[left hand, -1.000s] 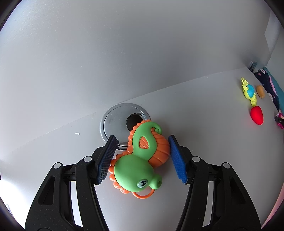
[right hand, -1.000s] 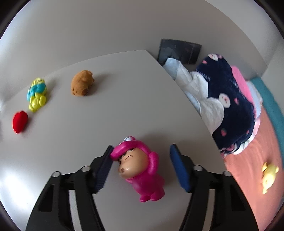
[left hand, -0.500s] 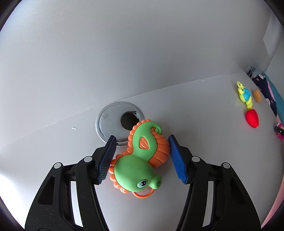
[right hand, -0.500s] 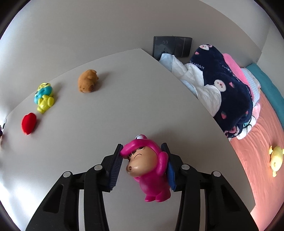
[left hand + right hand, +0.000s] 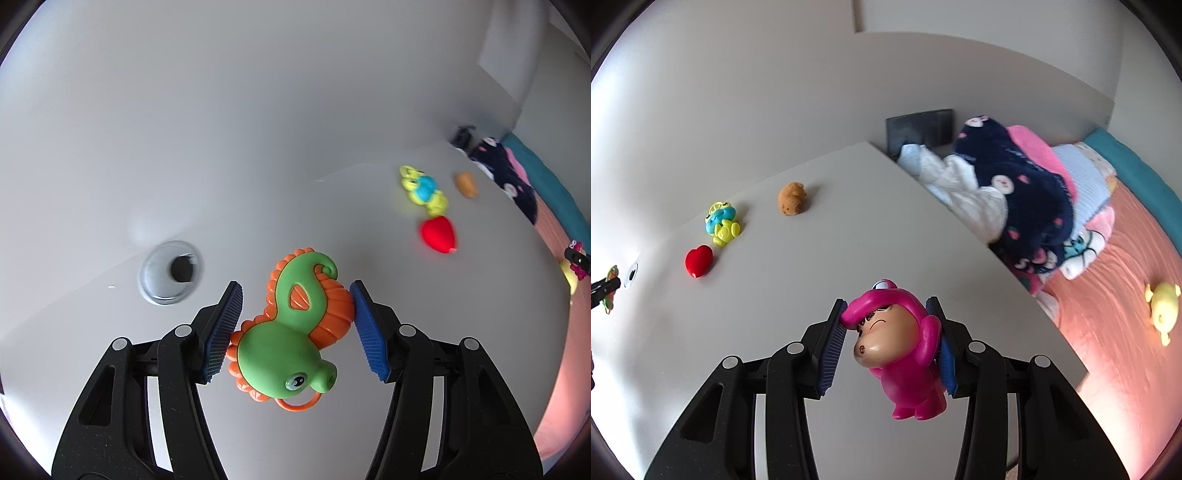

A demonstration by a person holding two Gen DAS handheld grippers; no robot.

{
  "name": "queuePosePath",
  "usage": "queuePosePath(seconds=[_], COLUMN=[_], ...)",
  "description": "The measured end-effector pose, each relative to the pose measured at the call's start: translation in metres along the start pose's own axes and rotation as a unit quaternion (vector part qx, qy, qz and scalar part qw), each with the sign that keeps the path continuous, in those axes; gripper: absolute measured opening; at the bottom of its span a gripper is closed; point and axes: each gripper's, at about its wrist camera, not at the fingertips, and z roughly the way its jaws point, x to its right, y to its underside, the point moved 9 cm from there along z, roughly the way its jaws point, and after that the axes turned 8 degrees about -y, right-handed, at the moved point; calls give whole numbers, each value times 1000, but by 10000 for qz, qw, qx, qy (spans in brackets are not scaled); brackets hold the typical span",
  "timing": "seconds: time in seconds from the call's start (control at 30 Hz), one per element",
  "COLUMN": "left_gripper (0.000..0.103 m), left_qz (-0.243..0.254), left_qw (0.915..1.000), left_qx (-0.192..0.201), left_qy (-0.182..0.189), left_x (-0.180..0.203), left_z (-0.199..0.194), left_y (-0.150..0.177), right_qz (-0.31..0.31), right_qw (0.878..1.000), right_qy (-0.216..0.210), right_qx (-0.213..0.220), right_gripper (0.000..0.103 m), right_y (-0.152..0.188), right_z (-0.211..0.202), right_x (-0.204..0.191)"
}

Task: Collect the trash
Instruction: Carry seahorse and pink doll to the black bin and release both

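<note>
A green and orange seahorse toy [image 5: 291, 332] hangs above the white desk [image 5: 369, 229], with my left gripper [image 5: 295, 326] shut on it, both blue pads pressing its sides. In the right wrist view, a pink hooded figure toy [image 5: 897, 350] is clamped at its head by my right gripper [image 5: 886, 339] and hangs clear of the desk [image 5: 849, 221]. At the far left edge of that view the left gripper [image 5: 604, 288] shows small with the seahorse in it. Still lying on the desk are a red heart [image 5: 698, 260], a yellow and blue toy [image 5: 722, 223] and a brown toy [image 5: 792, 198].
A round metal cable hole [image 5: 170, 272] sits in the desk near the wall. Beyond the desk's right edge is a bed with a pink cover [image 5: 1108, 332], a pile of clothes [image 5: 1015, 192] and a yellow plush [image 5: 1163, 306]. A dark panel [image 5: 919, 127] stands at the wall.
My right gripper closed on the pink figure and lifted it off the desk. My left gripper rose and swung right with the seahorse, away from the cable hole.
</note>
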Motion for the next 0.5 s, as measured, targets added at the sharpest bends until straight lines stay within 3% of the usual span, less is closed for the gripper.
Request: queuePosePath(seconds=[0.3, 0.5], left_gripper=[59, 59], left_qz=[641, 1286], left_qw=[9963, 9867], left_qx=[90, 137], left_qy=[557, 987], left_x=[87, 163], left_z=[-22, -33], left_y=[7, 22], right_qz=[567, 910], right_qw=[9978, 9944], right_qy=[82, 283], right_qx=[327, 461], right_gripper=[45, 45], right_y=[39, 74], right_z=[-62, -101], right_x=[44, 79])
